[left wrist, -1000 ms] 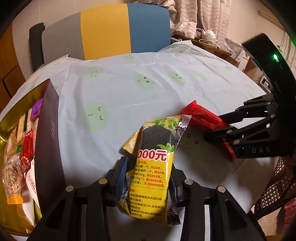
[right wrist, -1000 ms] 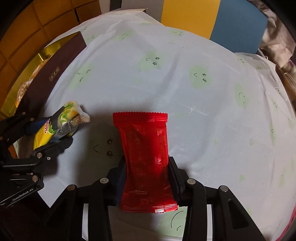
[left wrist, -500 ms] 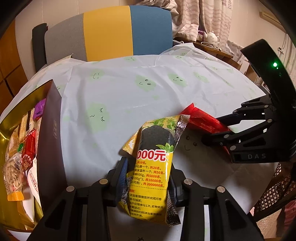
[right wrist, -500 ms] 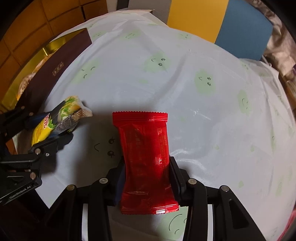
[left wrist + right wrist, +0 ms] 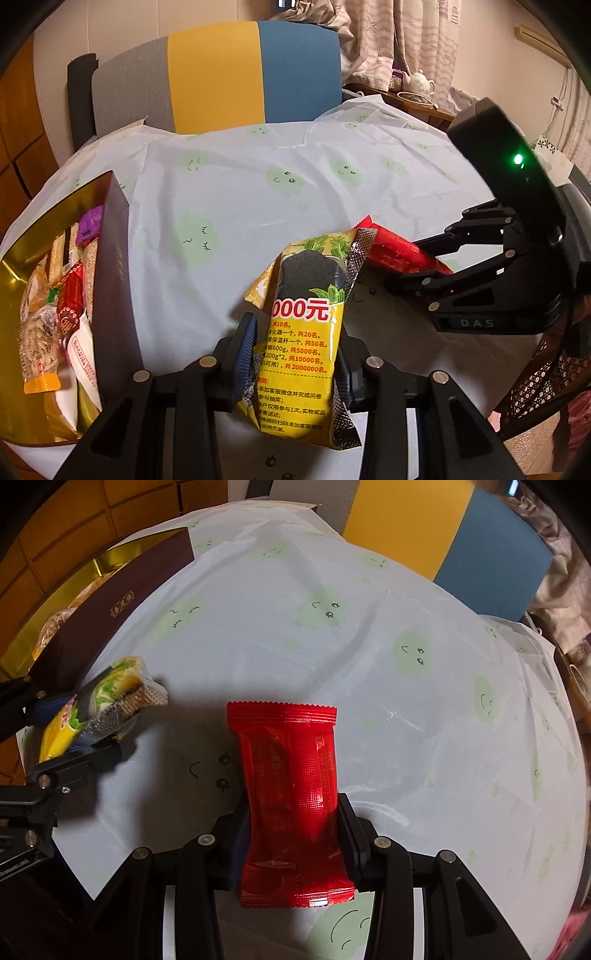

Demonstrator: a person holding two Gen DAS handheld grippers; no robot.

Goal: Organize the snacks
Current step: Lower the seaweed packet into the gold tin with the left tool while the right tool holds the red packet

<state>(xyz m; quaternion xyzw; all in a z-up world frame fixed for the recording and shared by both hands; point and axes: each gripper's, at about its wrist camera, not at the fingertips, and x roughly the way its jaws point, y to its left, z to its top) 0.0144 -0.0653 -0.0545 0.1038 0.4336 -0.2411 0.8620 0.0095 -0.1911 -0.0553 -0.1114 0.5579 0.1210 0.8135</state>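
We see the gold-lined box [image 5: 114, 236] at the table's left, already stocked; our left gripper [image 5: 295, 354] pinches the yellow packet [image 5: 303, 332] mid-body, raised above the cloth; our right gripper [image 5: 293, 834] clamps the red packet [image 5: 288, 775] likewise; both wrappers look light, crinkly and slippery, so a mid-body hold suits them; both grippers point forward, nearly level.

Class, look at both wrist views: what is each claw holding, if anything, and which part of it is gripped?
The left claw grips the yellow snack packet across its lower half. The right claw grips the red snack packet across its lower middle, by its side edges.
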